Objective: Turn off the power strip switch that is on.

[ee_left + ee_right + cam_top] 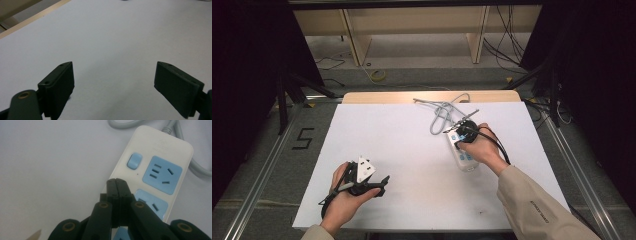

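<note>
A white power strip with blue sockets and a blue switch lies on the white table sheet right of centre, seen in the high view as the power strip under the person's right hand. Its grey cable coils toward the far edge. My right gripper is shut with nothing between its jaws, its tips hovering over the strip just below the switch. In the high view my right gripper sits above the strip's far end. My left gripper is open over bare sheet, at the near left as the left gripper.
The white sheet covers a wooden table. Beyond the far edge are a floor with cables and wooden shelving. Metal rails run along both sides of the table.
</note>
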A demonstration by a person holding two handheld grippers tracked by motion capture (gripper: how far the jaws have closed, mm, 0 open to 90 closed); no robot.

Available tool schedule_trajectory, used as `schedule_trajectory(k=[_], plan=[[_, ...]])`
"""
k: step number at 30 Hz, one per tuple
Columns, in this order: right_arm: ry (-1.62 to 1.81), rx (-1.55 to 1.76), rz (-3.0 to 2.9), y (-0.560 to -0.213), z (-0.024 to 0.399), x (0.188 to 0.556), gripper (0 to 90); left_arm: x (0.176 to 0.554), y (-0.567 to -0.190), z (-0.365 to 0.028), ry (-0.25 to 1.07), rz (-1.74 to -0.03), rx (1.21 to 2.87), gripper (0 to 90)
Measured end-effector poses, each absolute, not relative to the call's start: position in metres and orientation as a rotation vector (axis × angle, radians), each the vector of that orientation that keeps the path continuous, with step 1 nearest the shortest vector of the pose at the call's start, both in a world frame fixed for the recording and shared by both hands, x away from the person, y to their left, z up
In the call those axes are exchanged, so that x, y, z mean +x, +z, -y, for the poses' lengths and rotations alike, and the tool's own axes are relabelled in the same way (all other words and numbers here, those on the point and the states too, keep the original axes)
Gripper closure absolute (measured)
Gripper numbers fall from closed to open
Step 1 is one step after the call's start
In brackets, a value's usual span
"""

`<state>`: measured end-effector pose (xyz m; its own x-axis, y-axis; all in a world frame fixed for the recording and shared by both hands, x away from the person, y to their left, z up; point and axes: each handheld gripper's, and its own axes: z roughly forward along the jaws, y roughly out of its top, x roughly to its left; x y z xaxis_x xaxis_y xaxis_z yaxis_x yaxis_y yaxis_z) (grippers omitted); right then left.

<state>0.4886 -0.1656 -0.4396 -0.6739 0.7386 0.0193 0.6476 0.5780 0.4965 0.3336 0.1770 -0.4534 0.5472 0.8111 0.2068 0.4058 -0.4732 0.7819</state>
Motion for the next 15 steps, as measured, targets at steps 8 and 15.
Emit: schedule_trajectory(k=[8,15], plan=[[0.692,1.175,-2.633,-0.4389,0.1654,0.4894,90.0,0.3335,-0.4533,-0.1769,0.753,-0.974,2.095,16.0],[0.667,1.173,-2.641,-0.4383,0.1631,0.4906,90.0,0.3335,-0.4532,-0.1766,0.753,-0.972,2.096,16.0]])
